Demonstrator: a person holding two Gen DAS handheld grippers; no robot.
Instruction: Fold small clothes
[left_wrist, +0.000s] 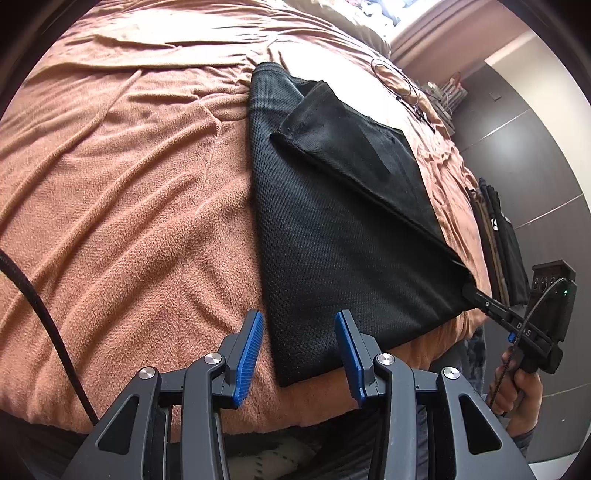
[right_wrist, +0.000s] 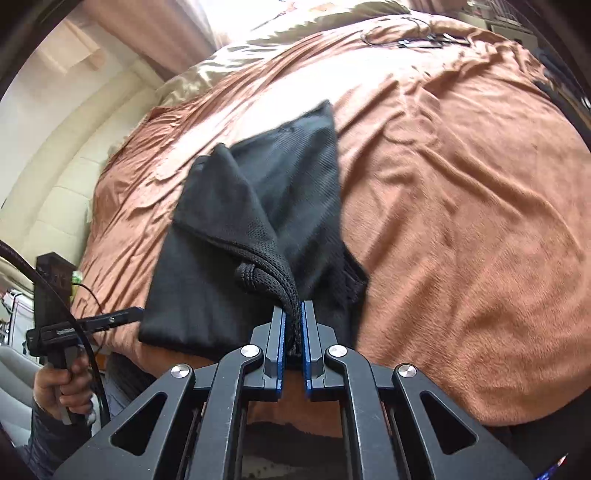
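A black mesh garment (left_wrist: 332, 240), partly folded, lies on the brown blanket (left_wrist: 129, 184) near the bed's front edge. My left gripper (left_wrist: 299, 354) is open, and the garment's near corner lies between its blue pads (left_wrist: 251, 354) without being pinched. The right gripper (left_wrist: 471, 290) is clamped on the garment's right corner. In the right wrist view, my right gripper (right_wrist: 293, 325) is shut on a bunched, rolled edge of the garment (right_wrist: 221, 295) and lifts it slightly off the blanket (right_wrist: 461, 221). The left gripper (right_wrist: 138, 313) shows at the garment's left corner, held by a hand (right_wrist: 62, 384).
A thin looped cable (left_wrist: 399, 81) lies far back on the bed. Dark clothes (left_wrist: 498, 236) hang or are stacked off the bed's right edge. A cream sheet (right_wrist: 221, 62) sits at the bed's head. A thick black cable (left_wrist: 55, 325) crosses the left wrist view.
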